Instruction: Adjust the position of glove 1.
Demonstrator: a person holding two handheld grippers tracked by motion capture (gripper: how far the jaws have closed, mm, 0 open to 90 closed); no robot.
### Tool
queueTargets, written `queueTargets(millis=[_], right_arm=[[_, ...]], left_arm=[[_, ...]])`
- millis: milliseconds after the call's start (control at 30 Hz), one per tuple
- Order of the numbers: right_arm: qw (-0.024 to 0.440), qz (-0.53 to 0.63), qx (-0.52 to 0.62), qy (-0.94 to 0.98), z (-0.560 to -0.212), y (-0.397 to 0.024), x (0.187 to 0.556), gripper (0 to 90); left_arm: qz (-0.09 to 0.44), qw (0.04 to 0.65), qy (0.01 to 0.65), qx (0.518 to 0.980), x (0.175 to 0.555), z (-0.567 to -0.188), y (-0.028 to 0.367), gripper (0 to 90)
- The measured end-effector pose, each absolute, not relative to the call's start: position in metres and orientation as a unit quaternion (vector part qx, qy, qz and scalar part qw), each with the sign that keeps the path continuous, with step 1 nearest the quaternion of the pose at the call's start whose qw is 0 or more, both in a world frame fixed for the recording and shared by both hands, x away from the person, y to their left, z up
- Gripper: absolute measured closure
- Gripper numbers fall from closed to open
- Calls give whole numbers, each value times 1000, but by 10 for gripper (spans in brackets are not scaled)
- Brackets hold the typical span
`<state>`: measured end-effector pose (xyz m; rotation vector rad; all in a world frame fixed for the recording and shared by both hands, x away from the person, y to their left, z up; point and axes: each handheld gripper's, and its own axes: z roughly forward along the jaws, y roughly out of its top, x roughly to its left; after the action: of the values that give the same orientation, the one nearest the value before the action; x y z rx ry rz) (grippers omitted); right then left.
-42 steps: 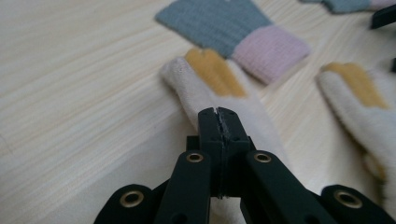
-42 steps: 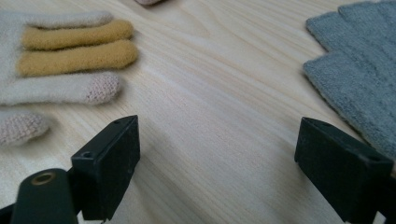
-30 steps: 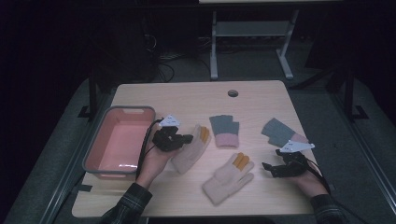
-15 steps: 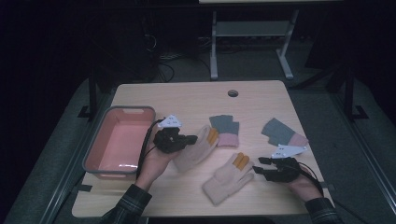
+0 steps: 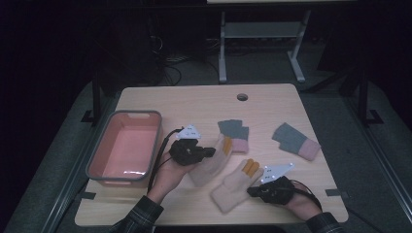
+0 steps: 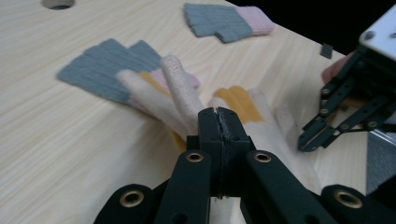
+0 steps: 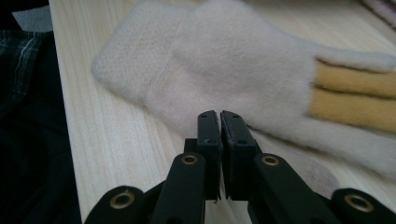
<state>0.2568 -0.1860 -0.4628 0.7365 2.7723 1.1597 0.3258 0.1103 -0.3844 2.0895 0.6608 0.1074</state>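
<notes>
No writing is readable. The left gripper [image 5: 210, 152] is clamped on a cream glove [image 5: 210, 165]; the right gripper [image 5: 250, 191], jaws just closing, pinches another cream glove's [image 5: 233, 187] edge. A pink bin [image 5: 99, 158] sits left.

Plaid sleeves [image 5: 141, 216], black tools, brass rivets, grey plates

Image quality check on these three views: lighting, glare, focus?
High view: table lit, surroundings near black, glare streak in the pink bin. Left gripper view: shut left gripper sharp on a cream glove, far grey glove soft. Right gripper view: right gripper crisp, cream glove beyond it blurred, dark at left edge.
</notes>
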Motion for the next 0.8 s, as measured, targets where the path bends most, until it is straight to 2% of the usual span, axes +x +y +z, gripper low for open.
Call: queueTargets(millis=[567, 800], right_arm=[[21, 375, 227, 899, -466, -170, 262, 874], [25, 374, 227, 899, -467, -165, 265, 886]], left_arm=[[18, 458, 221, 861, 313, -388, 84, 897], [30, 464, 218, 858, 314, -375, 89, 897]])
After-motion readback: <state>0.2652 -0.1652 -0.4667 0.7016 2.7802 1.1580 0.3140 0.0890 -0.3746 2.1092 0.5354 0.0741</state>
